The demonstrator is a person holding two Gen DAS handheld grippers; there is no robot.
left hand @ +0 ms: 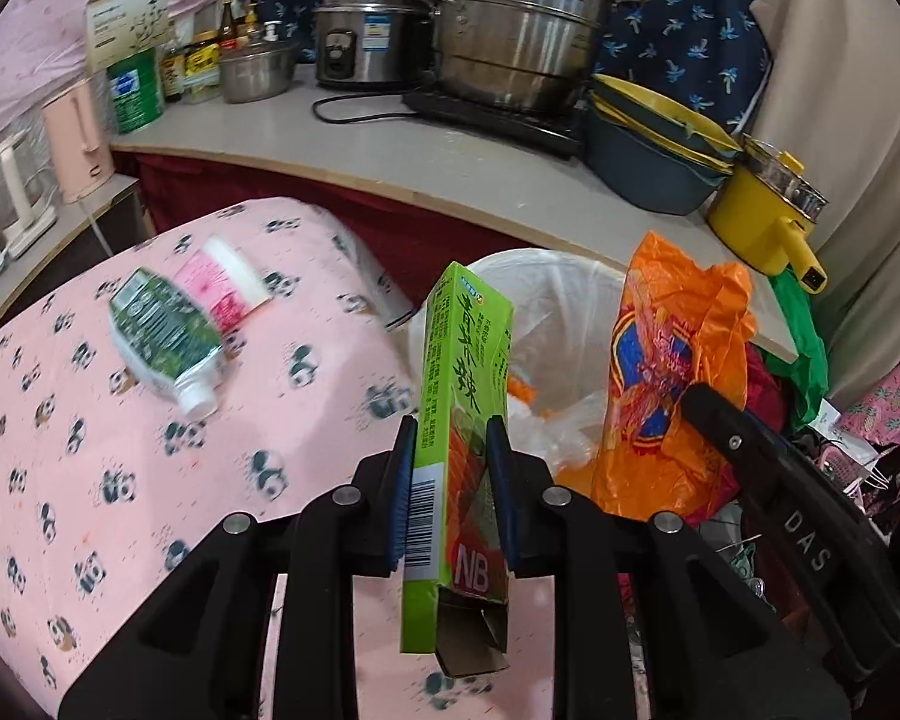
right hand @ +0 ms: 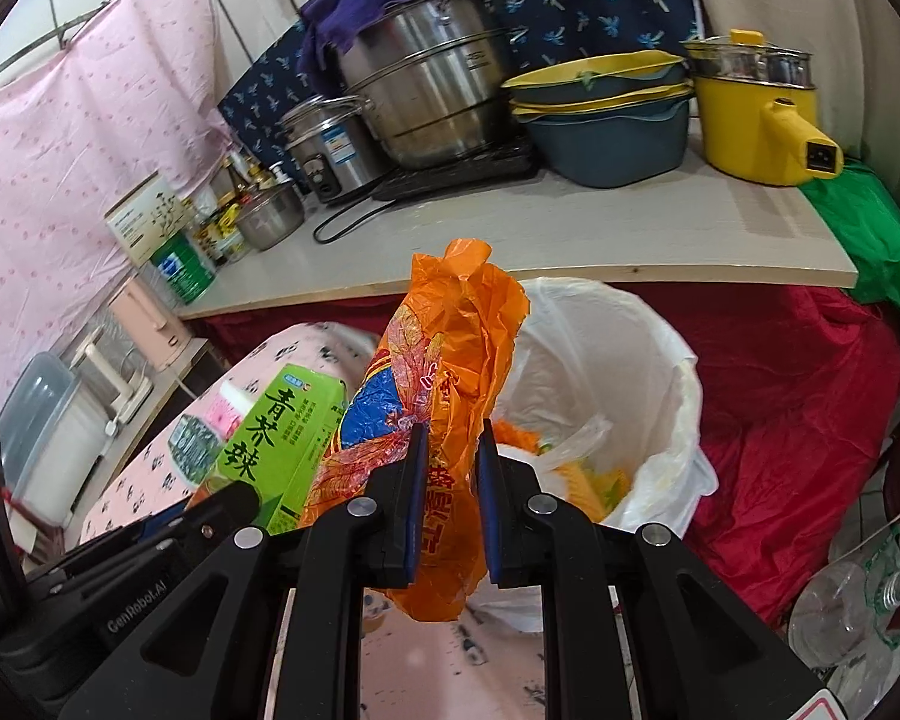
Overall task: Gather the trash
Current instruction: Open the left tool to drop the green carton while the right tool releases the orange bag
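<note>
My left gripper (left hand: 452, 429) is shut on a tall green carton (left hand: 459, 396), held upright above the pink panda cloth (left hand: 90, 450); its open bottom flap hangs below the pads. My right gripper (right hand: 453, 441) is shut on a crumpled orange plastic bag (right hand: 444, 360), also seen as the orange bag (left hand: 666, 372) in the left wrist view. Just beyond both stands a bin lined with a white bag (right hand: 642, 372), with yellow and orange scraps inside. The white-lined bin (left hand: 546, 324) shows behind the carton. A green tube (left hand: 162, 336) and a pink tube (left hand: 228, 288) lie on the cloth.
A grey counter (left hand: 450, 162) behind the bin carries a steel pot (left hand: 516, 42), a rice cooker (left hand: 363, 30), stacked blue and yellow basins (right hand: 606, 120), a yellow electric pot (right hand: 756, 114) and bottles. Red cloth (right hand: 798, 420) drapes right of the bin. Clear plastic bottles (right hand: 858, 606) lie lower right.
</note>
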